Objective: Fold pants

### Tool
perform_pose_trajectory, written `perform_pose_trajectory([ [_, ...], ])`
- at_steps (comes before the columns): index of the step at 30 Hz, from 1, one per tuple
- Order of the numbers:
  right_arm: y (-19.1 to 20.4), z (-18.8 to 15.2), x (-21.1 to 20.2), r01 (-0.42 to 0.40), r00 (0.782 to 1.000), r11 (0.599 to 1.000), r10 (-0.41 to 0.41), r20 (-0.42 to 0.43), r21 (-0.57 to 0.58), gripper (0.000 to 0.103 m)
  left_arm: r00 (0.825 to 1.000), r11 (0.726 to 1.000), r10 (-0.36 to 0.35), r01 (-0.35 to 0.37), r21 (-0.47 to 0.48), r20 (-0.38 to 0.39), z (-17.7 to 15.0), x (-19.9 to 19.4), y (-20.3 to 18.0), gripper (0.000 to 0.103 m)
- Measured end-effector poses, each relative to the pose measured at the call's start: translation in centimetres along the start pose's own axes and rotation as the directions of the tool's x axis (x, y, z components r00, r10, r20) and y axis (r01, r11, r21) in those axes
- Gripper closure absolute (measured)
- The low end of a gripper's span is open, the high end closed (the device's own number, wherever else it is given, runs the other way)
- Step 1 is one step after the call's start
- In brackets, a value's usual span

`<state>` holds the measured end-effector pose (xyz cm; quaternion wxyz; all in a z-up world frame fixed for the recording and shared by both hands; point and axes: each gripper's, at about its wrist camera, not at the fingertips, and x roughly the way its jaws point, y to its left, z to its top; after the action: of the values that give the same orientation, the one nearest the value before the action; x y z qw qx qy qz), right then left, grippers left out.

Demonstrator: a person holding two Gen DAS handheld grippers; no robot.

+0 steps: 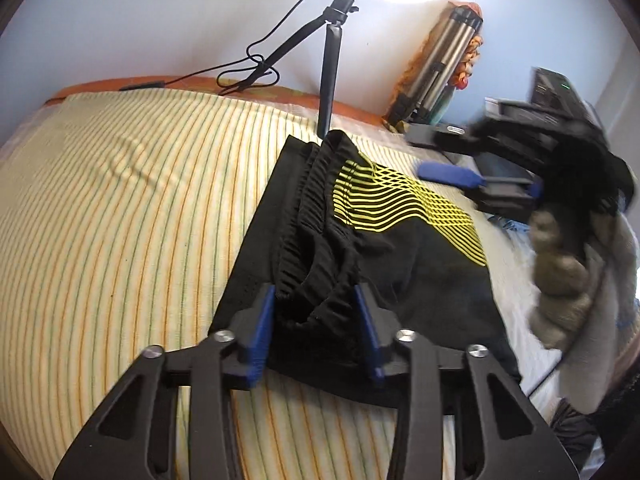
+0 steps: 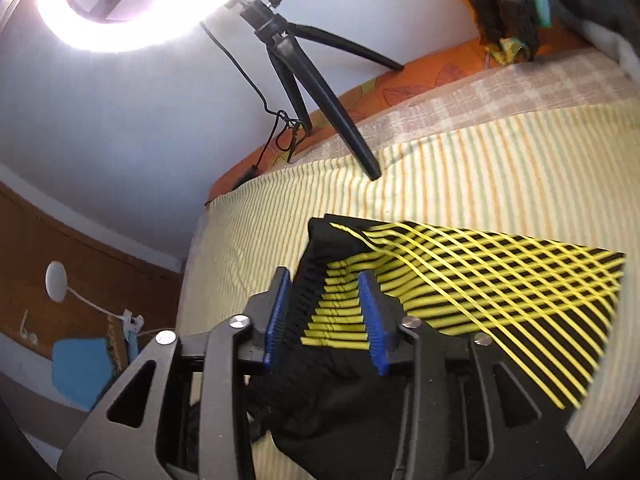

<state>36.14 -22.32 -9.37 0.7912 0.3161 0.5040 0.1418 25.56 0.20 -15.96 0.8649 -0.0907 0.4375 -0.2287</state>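
On the striped bedsheet (image 1: pixel 120 208), with bare sheet beside their long edge, the black pants (image 1: pixel 400 264) are laid folded, their gathered waistband straddled but not pinched by the part-open left gripper (image 1: pixel 316 312) and right gripper (image 2: pixel 324 312).

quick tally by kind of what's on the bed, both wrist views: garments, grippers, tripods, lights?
Black pants with yellow line print: 1
Black two-finger grippers with blue pads: 2, left and right
Black tripod stand under the light: 1
Folded silver tripod leaning at the wall: 1
Lit white ring light: 1
Total: 6
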Motion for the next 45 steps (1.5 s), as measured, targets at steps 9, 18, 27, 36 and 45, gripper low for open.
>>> perform_pose_trajectory([
  [9,-5.3,-5.2,-6.8,0.172,0.984,0.984,-0.169,0.059,-0.045,0.055,0.996,0.994,0.087,-0.086,-0.066,0.026,0.4,-0.4,1.5,0.081],
  [18,-7.3,-7.1,-6.8,0.23,0.973,0.971,-0.229,0.019,-0.07,0.055,0.993,0.99,0.116,-0.113,-0.081,0.031,0.4,-0.7,2.1,0.078],
  [27,-9.7,-6.7,-6.3,0.178,0.984,0.984,-0.179,-0.015,-0.012,0.054,0.999,0.966,0.031,-0.023,-0.259,0.029,0.9,-3.6,5.1,0.053],
  [36,-11.8,-5.2,-6.2,0.069,0.997,0.996,-0.068,-0.021,0.058,0.047,0.983,0.885,-0.177,0.137,-0.445,-0.049,-1.0,-2.8,6.4,0.044],
  [45,-14.8,-4.0,-5.3,-0.066,0.998,0.98,0.067,0.002,0.185,0.047,0.986,0.844,-0.165,0.138,-0.518,-0.006,-1.3,-1.0,6.5,0.038],
])
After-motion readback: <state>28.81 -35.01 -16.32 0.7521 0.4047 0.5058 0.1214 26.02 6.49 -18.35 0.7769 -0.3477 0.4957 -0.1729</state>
